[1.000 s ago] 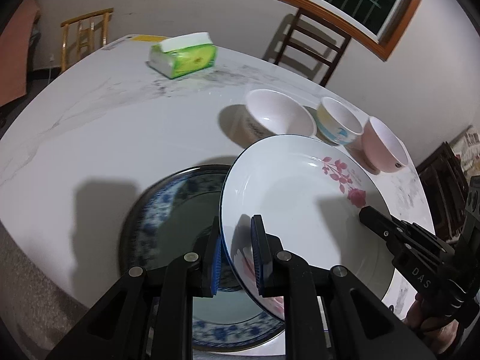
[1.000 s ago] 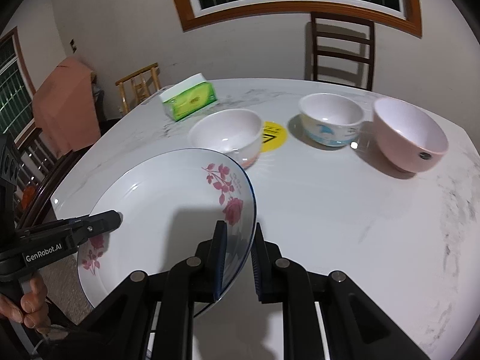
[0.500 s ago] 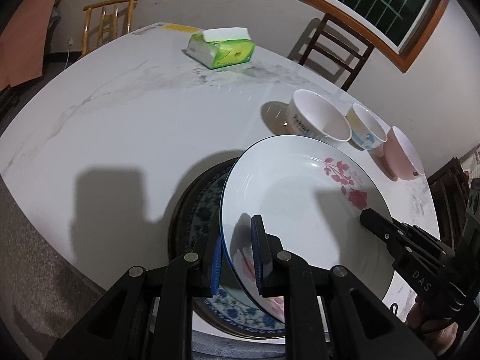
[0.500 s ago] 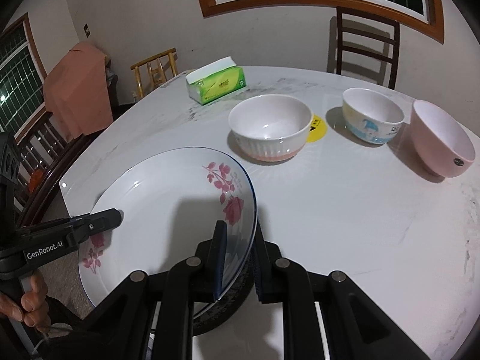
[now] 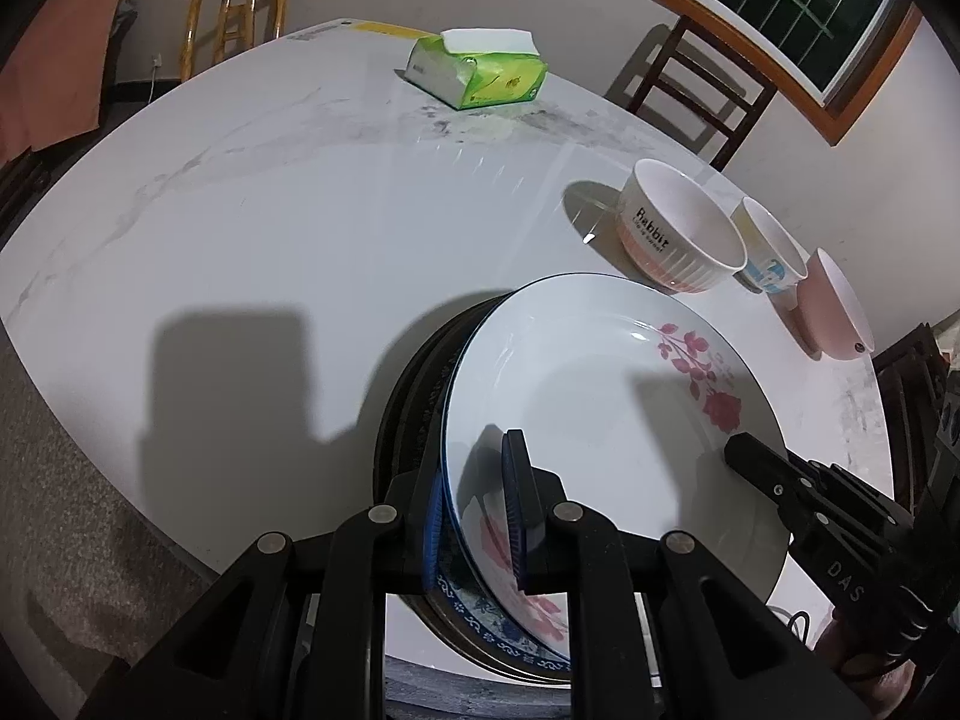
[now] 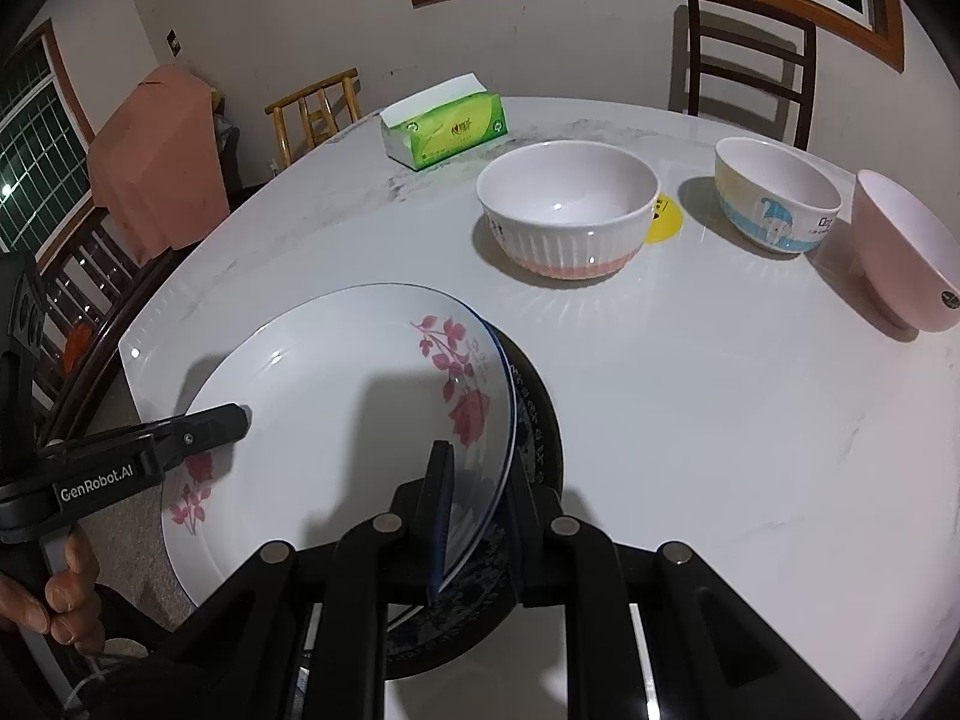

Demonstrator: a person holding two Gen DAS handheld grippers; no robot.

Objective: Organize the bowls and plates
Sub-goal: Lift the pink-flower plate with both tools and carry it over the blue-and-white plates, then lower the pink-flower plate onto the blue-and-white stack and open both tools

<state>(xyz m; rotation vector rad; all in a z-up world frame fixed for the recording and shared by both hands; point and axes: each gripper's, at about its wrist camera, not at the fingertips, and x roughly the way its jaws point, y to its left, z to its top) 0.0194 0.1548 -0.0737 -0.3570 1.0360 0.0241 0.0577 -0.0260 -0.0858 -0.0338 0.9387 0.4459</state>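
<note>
A white plate with pink flowers (image 5: 600, 396) (image 6: 336, 396) is held by its rim from two sides, just over a dark blue-patterned plate (image 5: 414, 396) (image 6: 537, 420) on the table. My left gripper (image 5: 474, 516) is shut on the plate's near rim in the left wrist view; it shows in the right wrist view as a black finger (image 6: 210, 423) on the plate's left side. My right gripper (image 6: 477, 516) is shut on the opposite rim. Whether the white plate rests on the dark one I cannot tell.
On the white marble table (image 6: 690, 396) stand a ribbed white-and-pink bowl (image 6: 567, 210), a yellow-and-blue bowl (image 6: 777, 195) and a pink bowl (image 6: 900, 252). A green tissue pack (image 6: 444, 129) lies at the back. Chairs (image 6: 750, 66) ring the table. A hand (image 6: 54, 594) grips the left tool.
Both grippers have carried the flowered plate down and over the dark plate, which it now mostly covers. The bowls and tissue pack kept their places on the table.
</note>
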